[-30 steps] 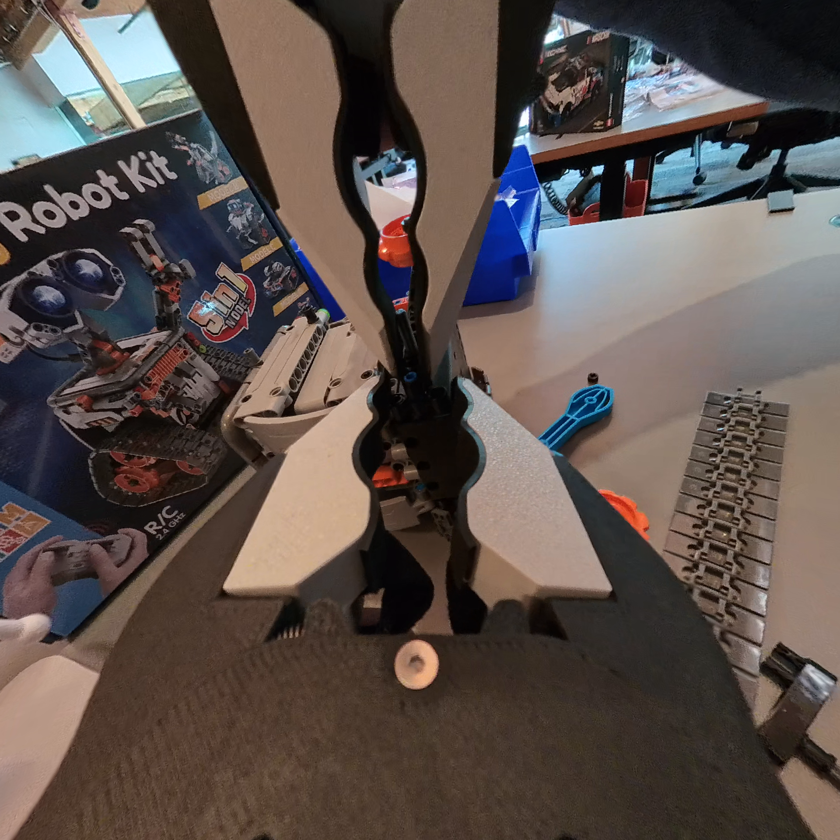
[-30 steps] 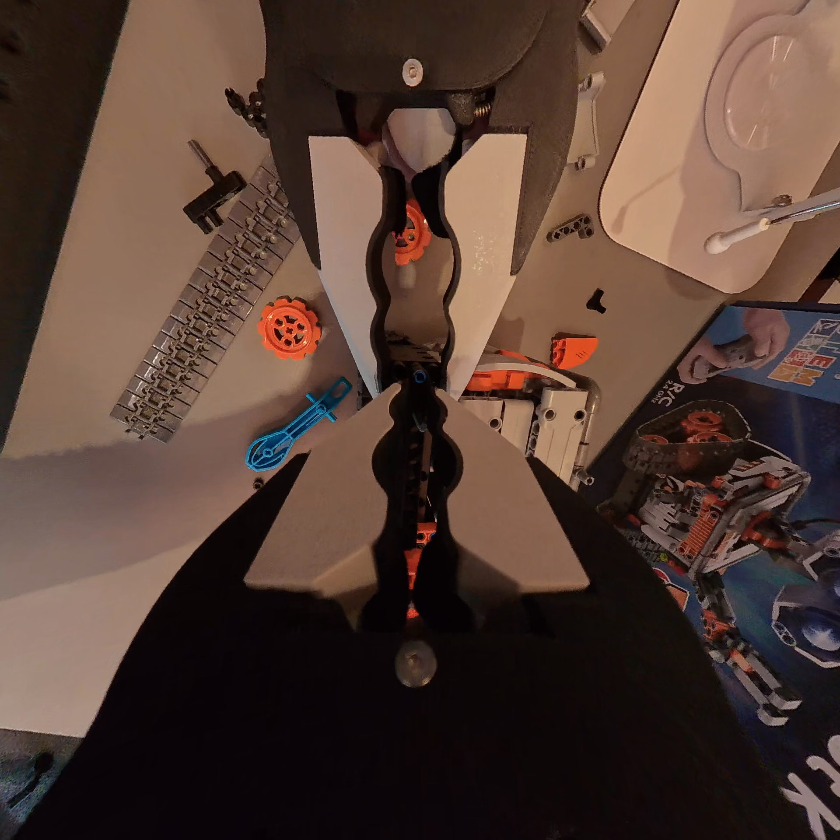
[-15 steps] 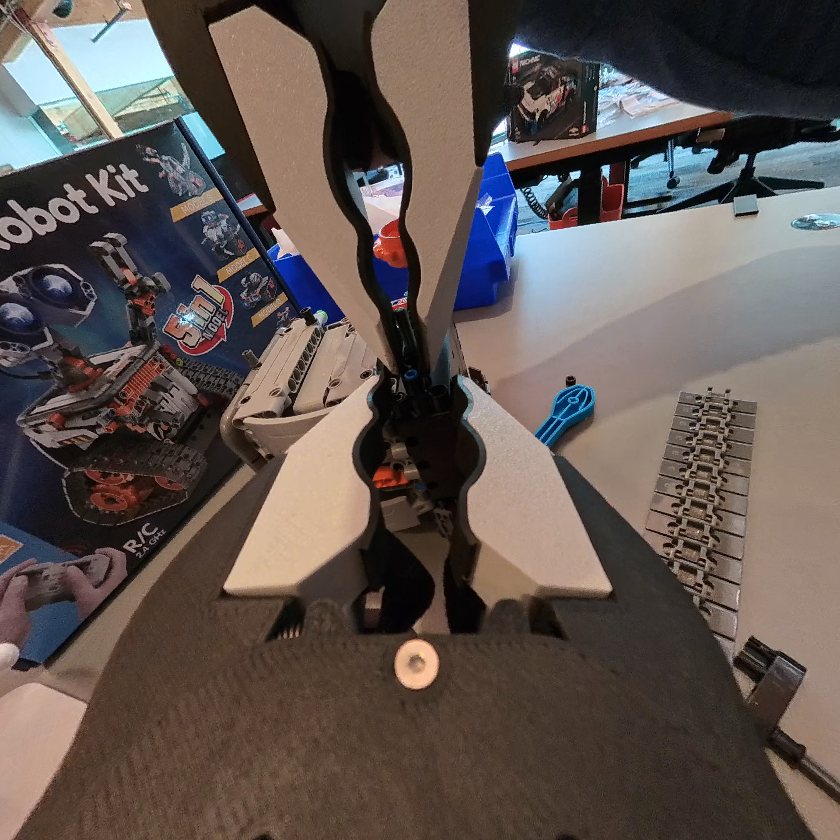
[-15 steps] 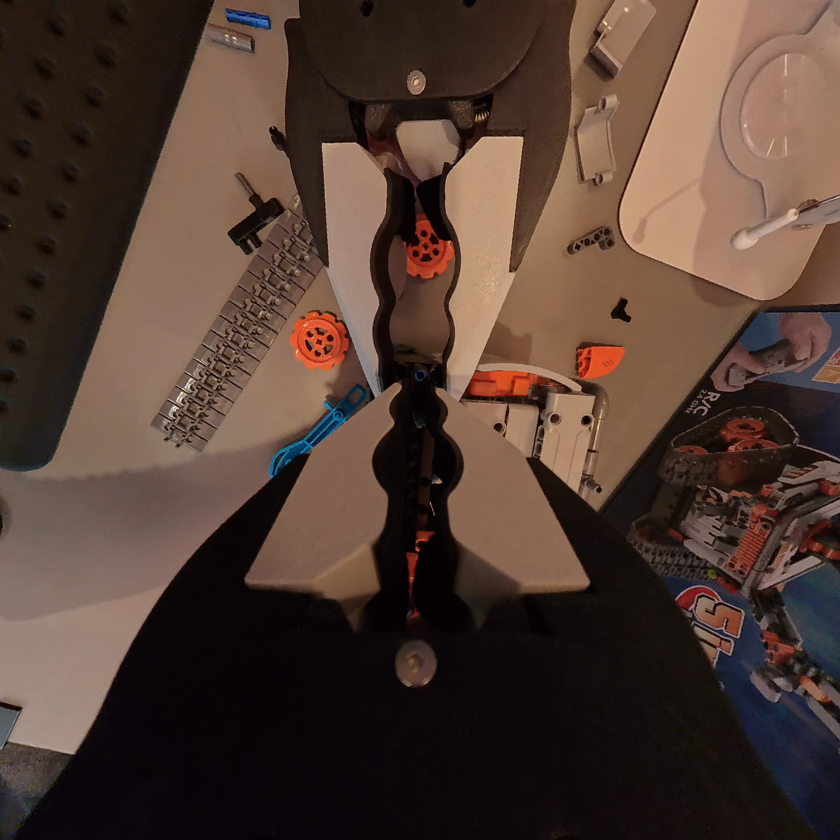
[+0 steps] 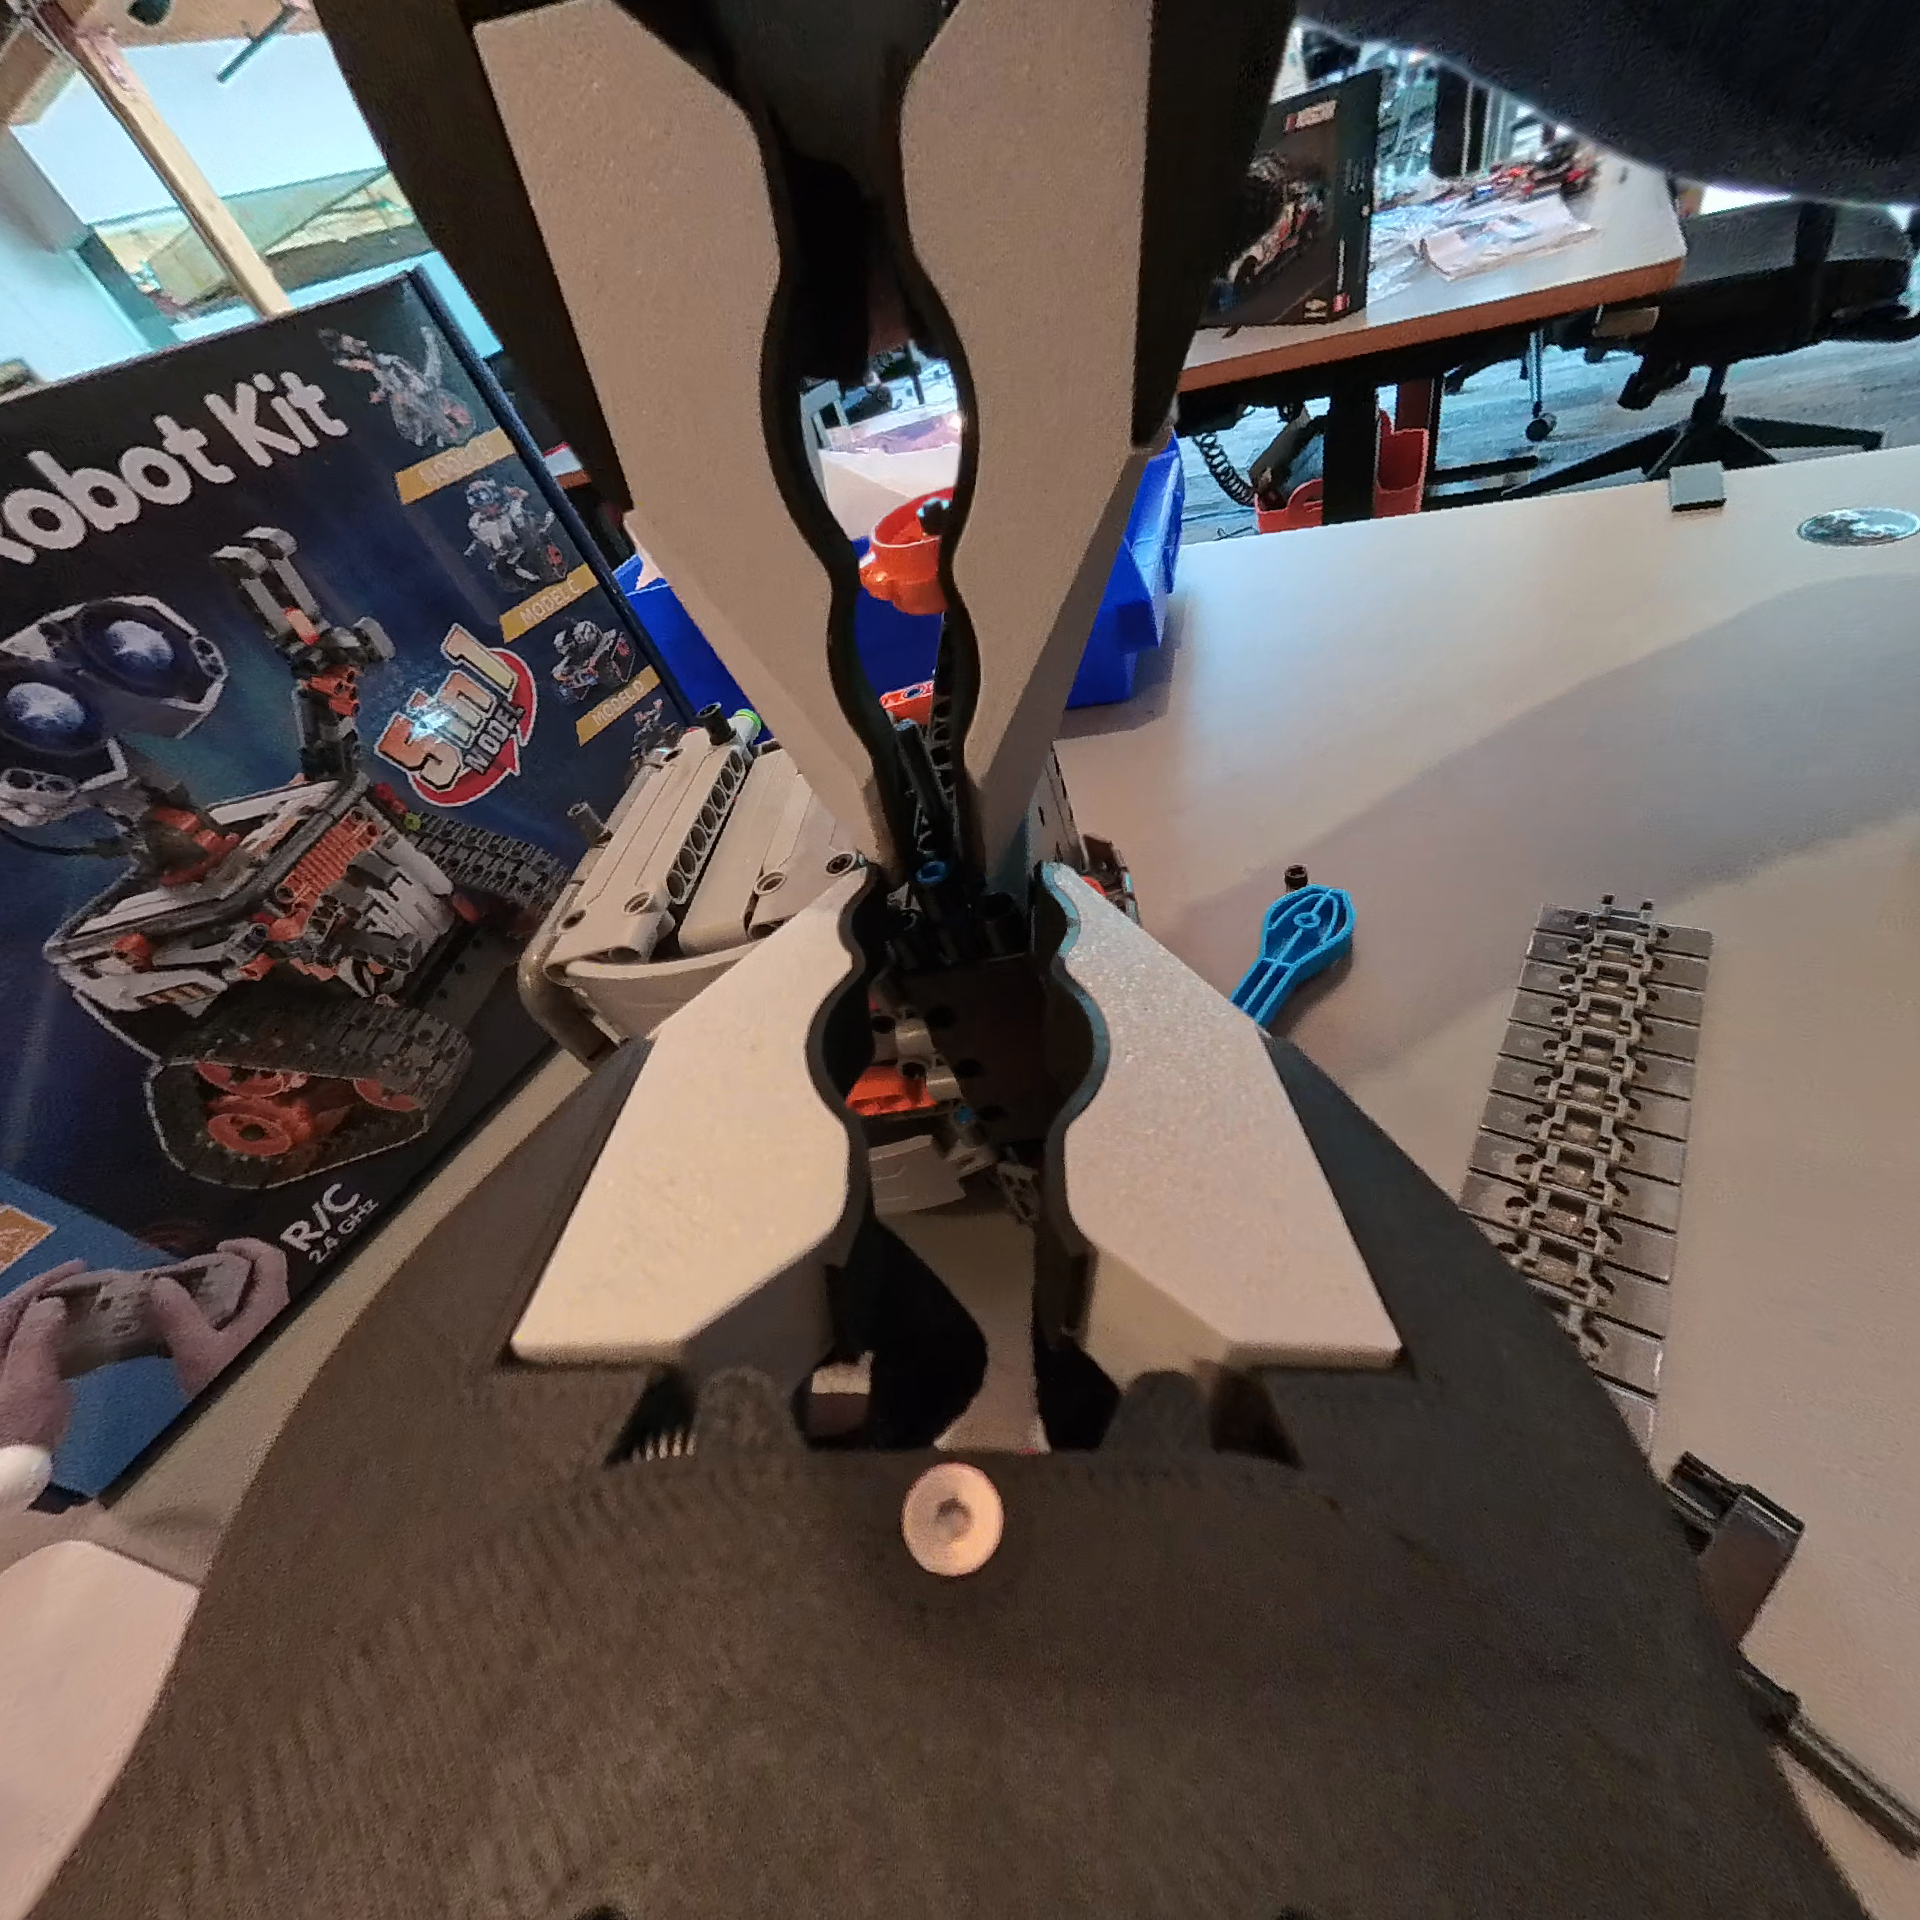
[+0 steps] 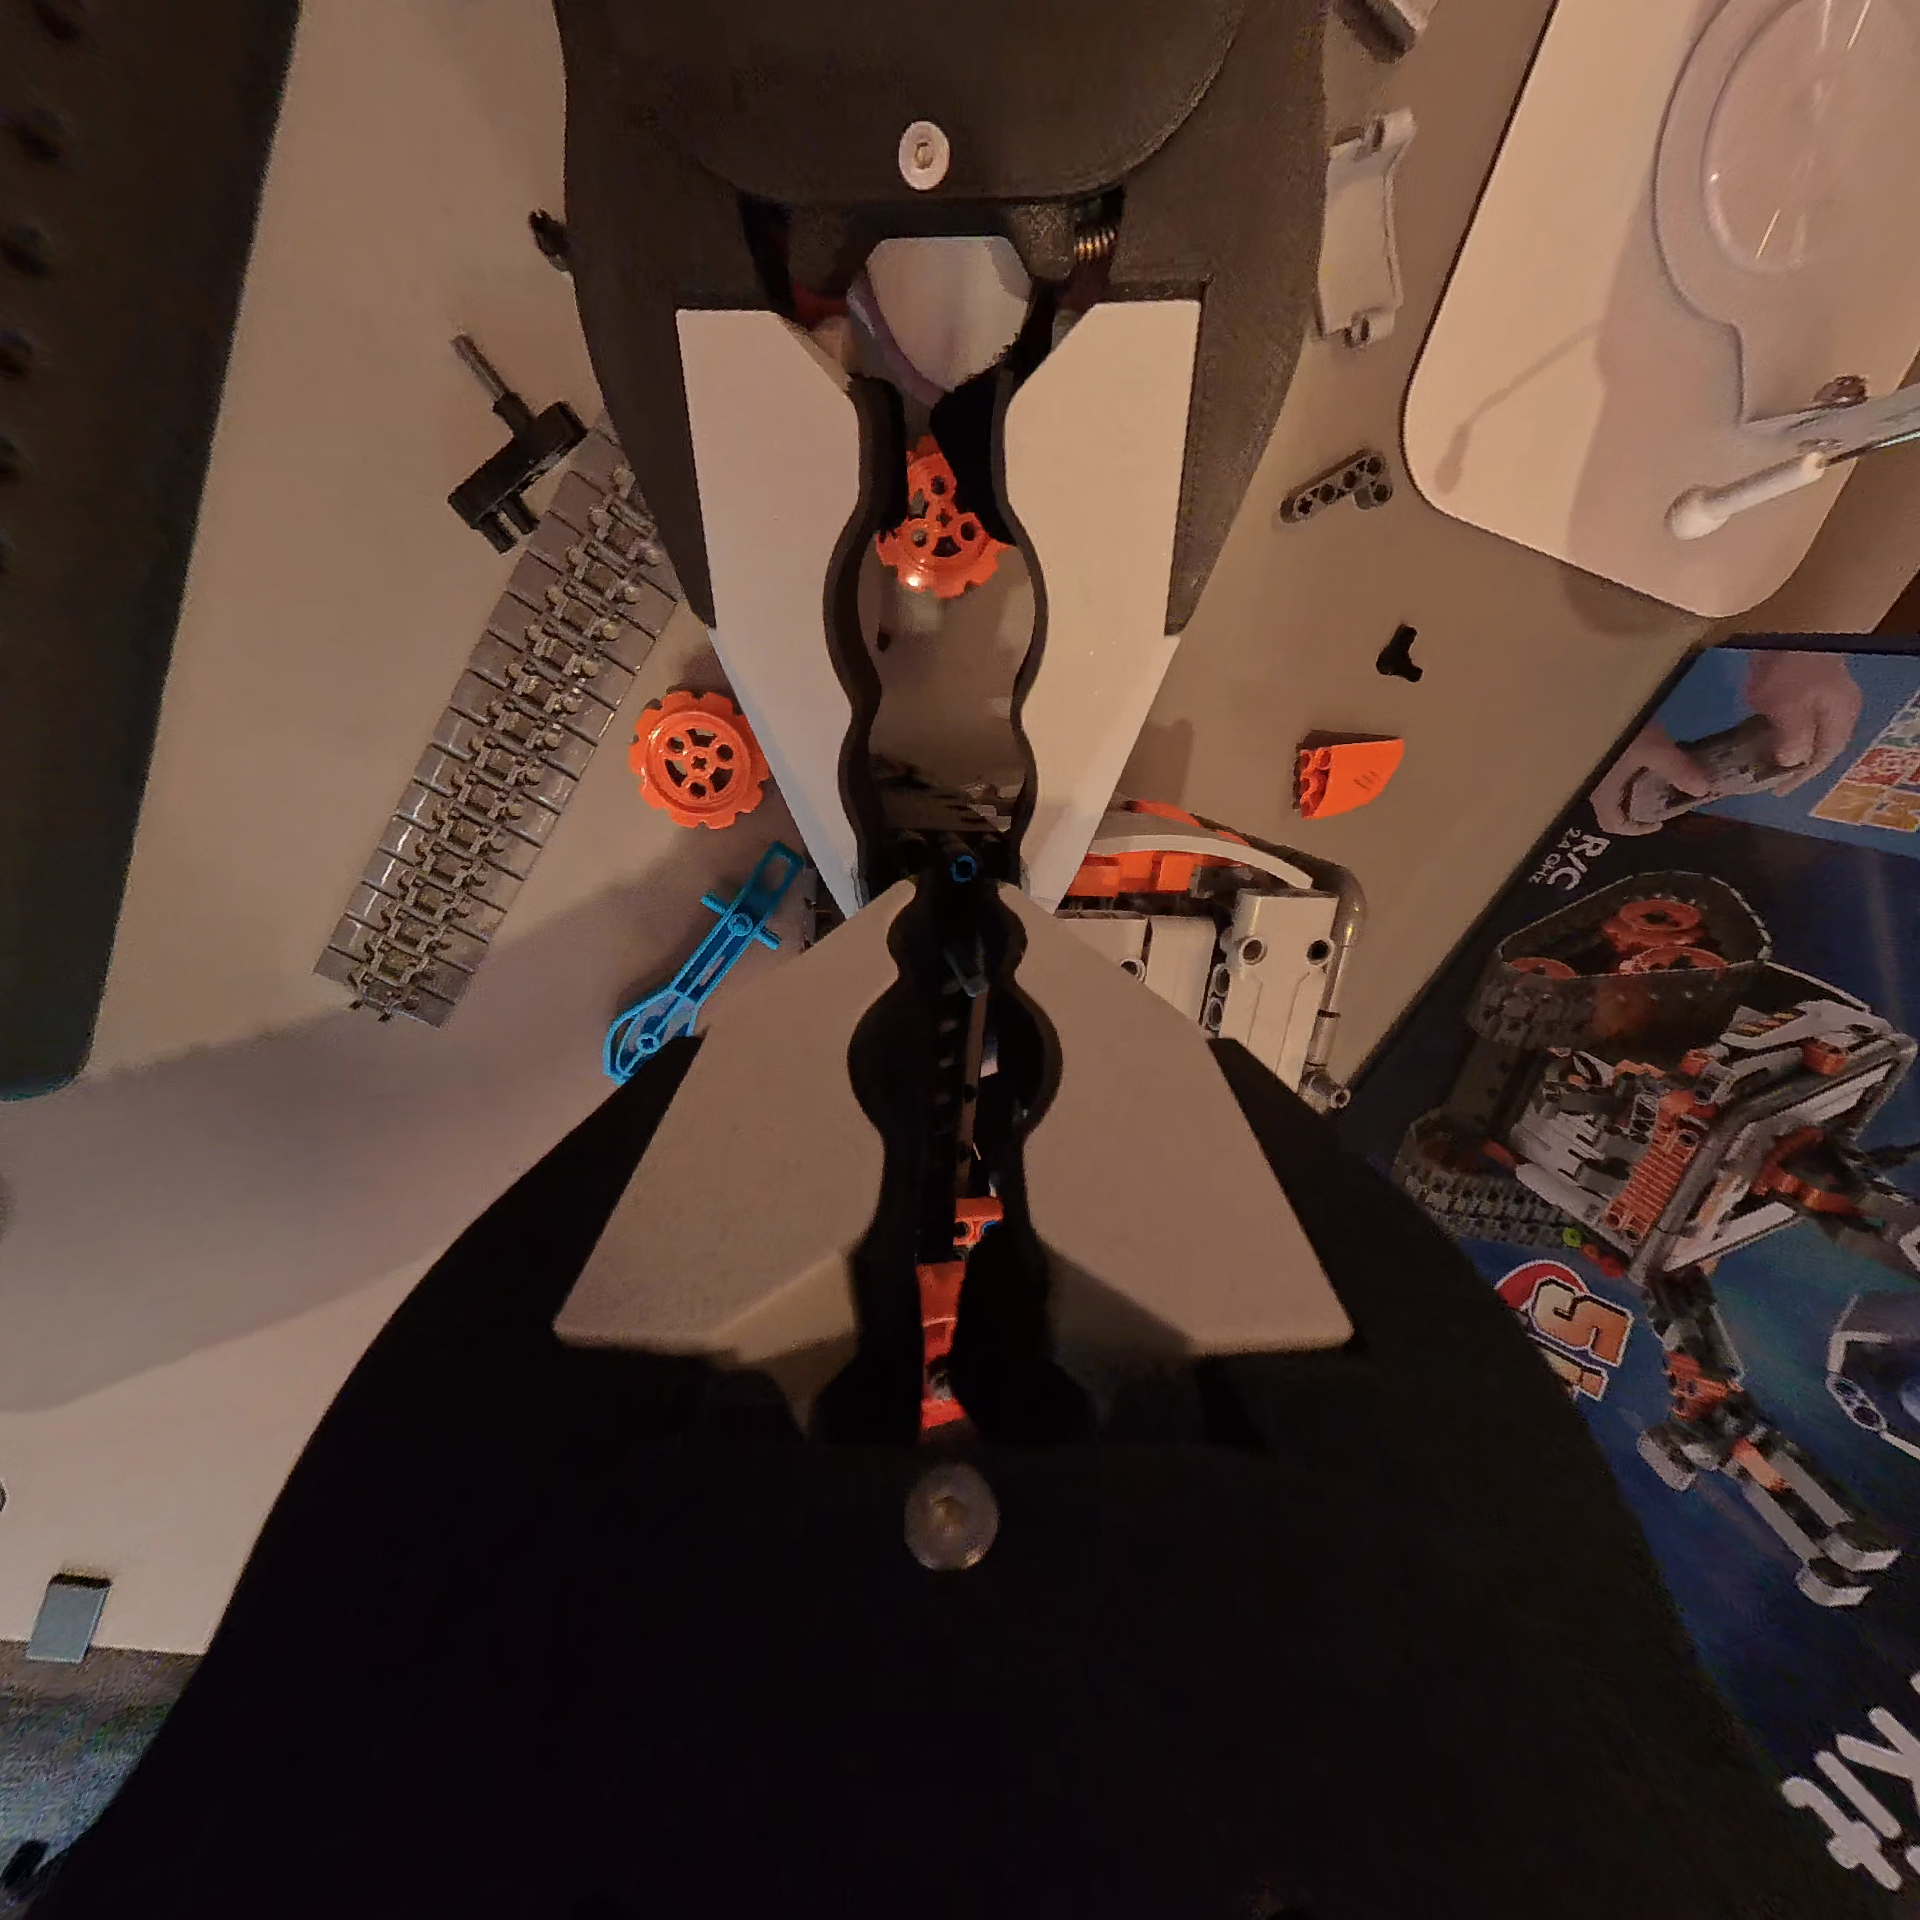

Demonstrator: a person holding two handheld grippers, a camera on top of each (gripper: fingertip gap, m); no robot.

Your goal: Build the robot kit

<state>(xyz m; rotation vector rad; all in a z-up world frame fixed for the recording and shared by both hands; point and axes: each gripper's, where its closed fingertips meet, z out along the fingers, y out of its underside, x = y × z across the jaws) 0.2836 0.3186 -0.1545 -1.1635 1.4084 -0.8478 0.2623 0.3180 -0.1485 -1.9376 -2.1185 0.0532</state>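
A grey, black and orange brick-built model stands on the table, also in the right wrist view. My left gripper is shut on the model's black block, with a gap between its fingers as wide as the block. My right gripper is shut on a thin black holed beam that sticks up from the same model. The two grippers meet tip to tip. In the left wrist view the right gripper comes down from above onto the beam. The left gripper shows opposite in the right wrist view.
A grey track strip, a blue tool, two orange gear wheels, an orange curved brick and small black parts lie about. The kit box stands left, a blue bin behind, a white tray beyond. Both grippers' tips are close together, under 4 cm apart.
Both grippers keep their hold. The views swing a little to one side and back, so the held model has shifted only slightly. Nothing was let go or taken.
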